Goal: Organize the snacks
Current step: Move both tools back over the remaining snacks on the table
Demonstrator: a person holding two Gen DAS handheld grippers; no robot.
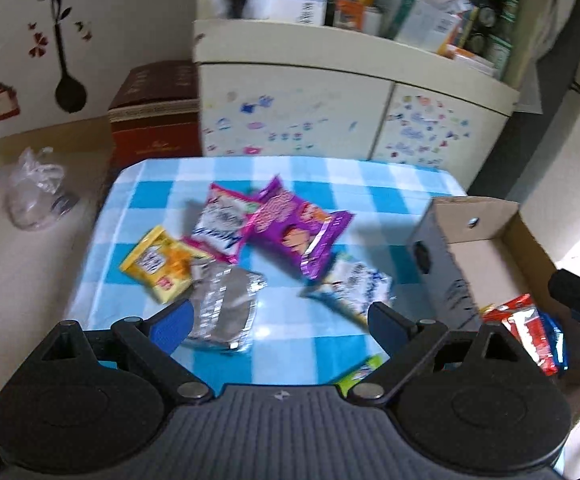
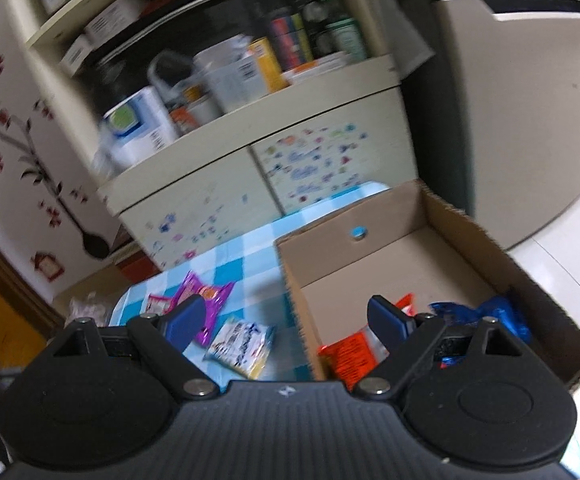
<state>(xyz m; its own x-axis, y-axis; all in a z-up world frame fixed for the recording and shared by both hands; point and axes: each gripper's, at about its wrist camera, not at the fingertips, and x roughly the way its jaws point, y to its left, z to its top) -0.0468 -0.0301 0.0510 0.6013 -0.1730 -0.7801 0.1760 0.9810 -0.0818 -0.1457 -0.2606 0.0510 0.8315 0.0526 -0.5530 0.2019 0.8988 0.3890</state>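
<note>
Spanning the backgrnd, cream cabinet [image 1: 354, 92] w/ sticker-covered doors, cluttered shelf above. Tabletop [image 1: 158, 196] under blue/white check cloth sits in front of it. Cardboard box [image 1: 486, 220] stands on tabletop's right side, open top; inside, at near end, a red-orange packet [image 2: 350, 354] and a blue packet [image 2: 502, 312], rest of box floor bare.

Loose snacks on cloth, left of box, big to small approx.: purple packet [image 1: 298, 228] overlapping a pink/white packet [image 1: 222, 220]; silver foil packet [image 1: 222, 308] nearest left tool; white/blue packet [image 1: 354, 284] close to box wall; yellow packet [image 1: 158, 264] touching the foil one; green-edged packet [image 1: 360, 374] only partly visible behind tool body.

Left tool [image 1: 280, 322]: jaws spread wide, nothing between them, hovering over near edge of cloth; left finger overlaps foil packet in view, contact can't tell.

Right tool [image 2: 286, 320]: jaws wide apart, holding nothing, straddling box's left wall in view. Both views motion-blurred.
</note>
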